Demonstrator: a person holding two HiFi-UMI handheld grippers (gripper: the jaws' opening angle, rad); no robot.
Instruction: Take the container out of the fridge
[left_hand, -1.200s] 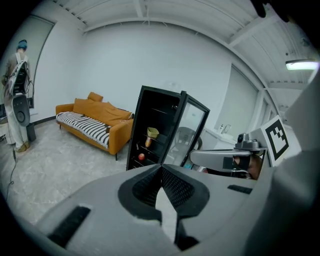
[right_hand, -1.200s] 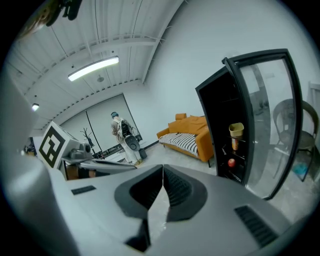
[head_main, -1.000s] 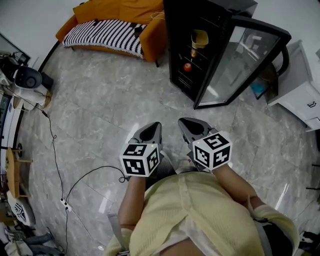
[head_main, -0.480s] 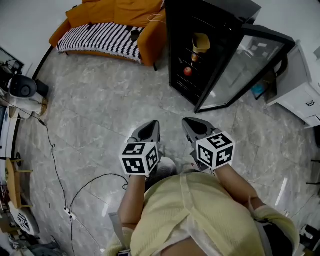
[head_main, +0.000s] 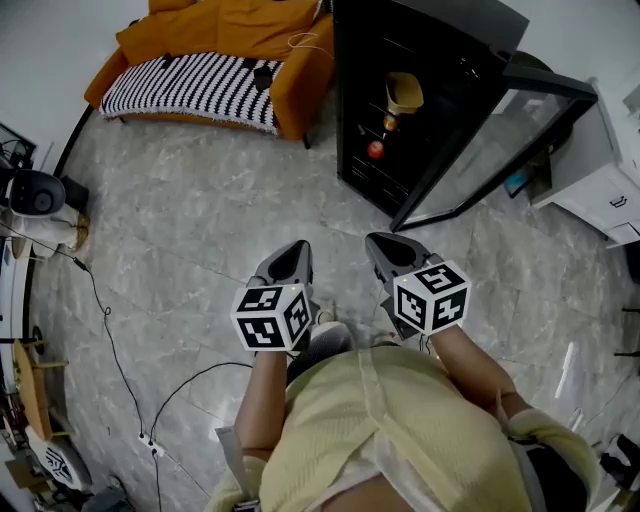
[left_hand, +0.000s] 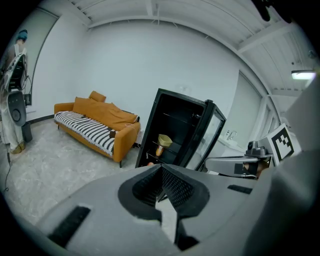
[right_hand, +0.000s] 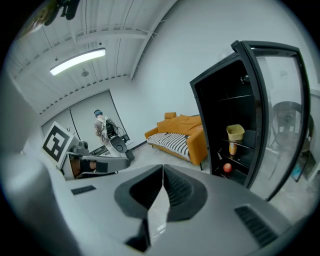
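A black fridge (head_main: 440, 60) stands with its glass door (head_main: 490, 150) swung open. On an upper shelf sits a yellow container (head_main: 403, 93), also in the left gripper view (left_hand: 165, 140) and the right gripper view (right_hand: 235, 133). Below it stand a small orange jar (head_main: 389, 122) and a red apple (head_main: 375, 150). My left gripper (head_main: 293, 256) and right gripper (head_main: 385, 245) are held side by side over the floor, well short of the fridge. Both are shut, tips touching, with nothing between them.
An orange sofa (head_main: 250, 40) with a striped black-and-white blanket (head_main: 185, 88) stands left of the fridge. A white cabinet (head_main: 605, 180) is at the right behind the door. A cable (head_main: 120, 370) runs over the marble floor at the left, near equipment (head_main: 30, 195).
The view has shifted toward the fridge, which now sits slightly larger and more central. Both grippers keep the same shut pose in front of the person.
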